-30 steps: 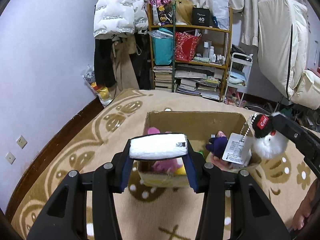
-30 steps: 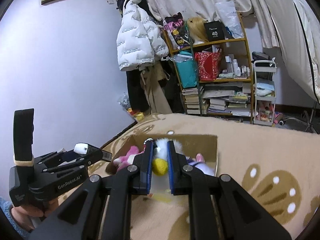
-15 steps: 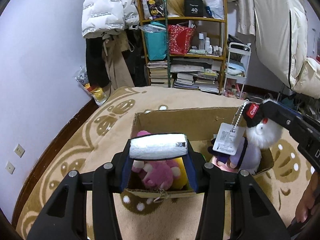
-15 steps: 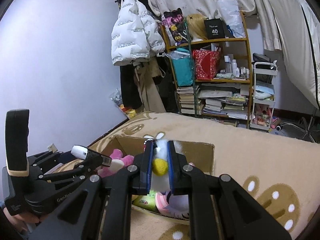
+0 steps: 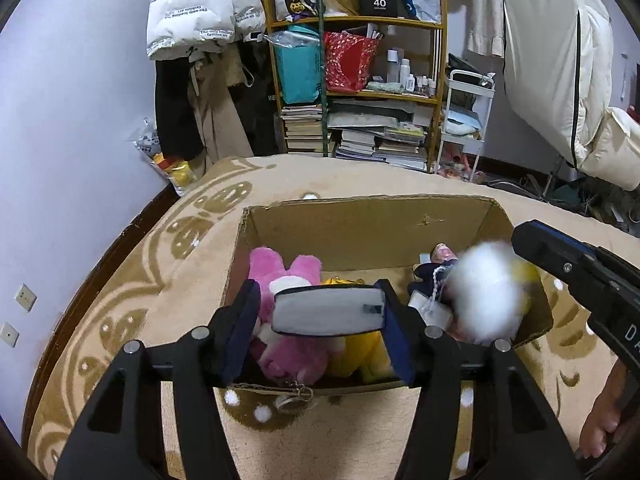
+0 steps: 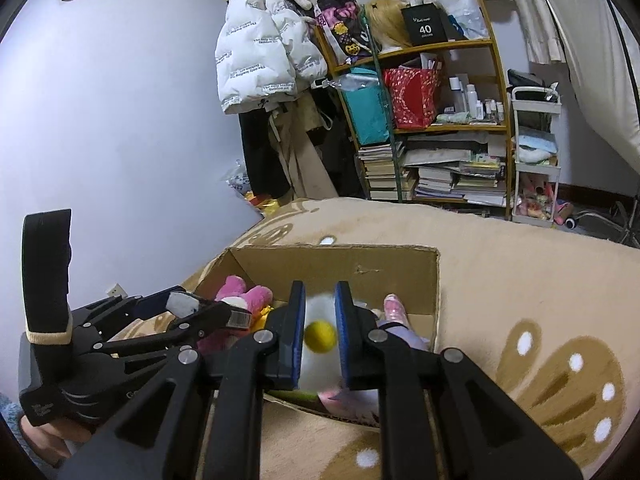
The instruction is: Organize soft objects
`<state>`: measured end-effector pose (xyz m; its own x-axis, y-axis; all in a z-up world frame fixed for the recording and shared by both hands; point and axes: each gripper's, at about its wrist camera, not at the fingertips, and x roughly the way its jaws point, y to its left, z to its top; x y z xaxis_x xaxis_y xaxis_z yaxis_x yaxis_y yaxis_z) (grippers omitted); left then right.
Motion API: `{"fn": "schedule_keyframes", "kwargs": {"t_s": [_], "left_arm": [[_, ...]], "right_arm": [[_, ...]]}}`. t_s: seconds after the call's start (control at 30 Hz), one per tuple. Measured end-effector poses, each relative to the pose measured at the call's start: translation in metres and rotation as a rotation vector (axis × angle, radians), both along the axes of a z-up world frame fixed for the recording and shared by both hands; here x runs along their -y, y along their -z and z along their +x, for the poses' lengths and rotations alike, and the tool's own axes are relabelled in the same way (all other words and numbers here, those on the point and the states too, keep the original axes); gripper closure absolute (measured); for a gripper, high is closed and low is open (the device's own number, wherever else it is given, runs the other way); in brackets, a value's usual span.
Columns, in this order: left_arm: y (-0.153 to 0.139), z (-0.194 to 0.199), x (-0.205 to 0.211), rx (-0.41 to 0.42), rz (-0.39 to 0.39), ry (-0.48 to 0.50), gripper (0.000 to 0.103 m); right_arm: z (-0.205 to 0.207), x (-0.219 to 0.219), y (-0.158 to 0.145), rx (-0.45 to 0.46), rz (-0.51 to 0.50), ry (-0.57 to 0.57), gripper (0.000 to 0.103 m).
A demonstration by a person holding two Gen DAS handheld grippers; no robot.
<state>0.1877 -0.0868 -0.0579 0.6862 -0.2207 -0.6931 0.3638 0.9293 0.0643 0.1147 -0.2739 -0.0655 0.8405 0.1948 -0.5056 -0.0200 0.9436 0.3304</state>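
On the patterned beige rug (image 5: 120, 280), at the centre of both views, stands an open cardboard box (image 5: 360, 224). Left wrist view, left to right: at 9 o'clock inside the box lies a pink plush toy (image 5: 288, 276), with a yellow plush (image 5: 360, 360) just beside it. In front of them, the left gripper (image 5: 326, 320) has a white rolled cloth (image 5: 330, 312) between its fingers. Its jaws have just been opening: a gap shows between the roll's left end and the left pad, while the roll's right end lies against the right pad — the grip is released. At 3 o'clock a white fluffy plush (image 5: 486, 292), blurred, hangs over the right part of the box, above a dark blue doll (image 5: 430, 276) with a paper tag. Beyond it the black body of the right gripper enters from the edge.

Right wrist view, left to right: at 8 o'clock the left gripper's black body with the cloth roll at its tip; at 6 o'clock the right gripper (image 6: 320, 332), clenched on the white fluffy plush — its yellow pompom (image 6: 320, 335) shows between the pads. At 1 o'clock, against the far wall, stands a wooden shelf (image 6: 440, 128) stacked with books and bags.
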Motion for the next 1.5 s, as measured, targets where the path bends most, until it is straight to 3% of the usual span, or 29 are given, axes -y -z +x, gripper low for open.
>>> {"fn": "schedule_keyframes", "kwargs": {"t_s": [0.27,0.47,0.8,0.97,1.5], "left_arm": [[-0.006,-0.008,-0.01,0.003,0.007,-0.033,0.022],[-0.02,-0.02,-0.024,0.025,-0.018,-0.054,0.011],[-0.051,-0.062,-0.058,0.087,-0.023,-0.105,0.006],[-0.071,-0.083,-0.07,0.141,-0.031,-0.126,0.003],[-0.094,-0.149,-0.097,0.194,0.009,-0.127,0.001]], "right_arm": [[-0.006,0.004,-0.003,-0.001,-0.002,0.016,0.084],[-0.018,0.004,-0.012,0.01,-0.004,0.028,0.063],[-0.048,0.001,-0.037,0.037,-0.025,0.051,0.017],[-0.071,-0.003,-0.053,0.072,-0.045,0.068,0.0],[-0.134,-0.017,-0.083,0.121,-0.123,0.105,0.0]]}}
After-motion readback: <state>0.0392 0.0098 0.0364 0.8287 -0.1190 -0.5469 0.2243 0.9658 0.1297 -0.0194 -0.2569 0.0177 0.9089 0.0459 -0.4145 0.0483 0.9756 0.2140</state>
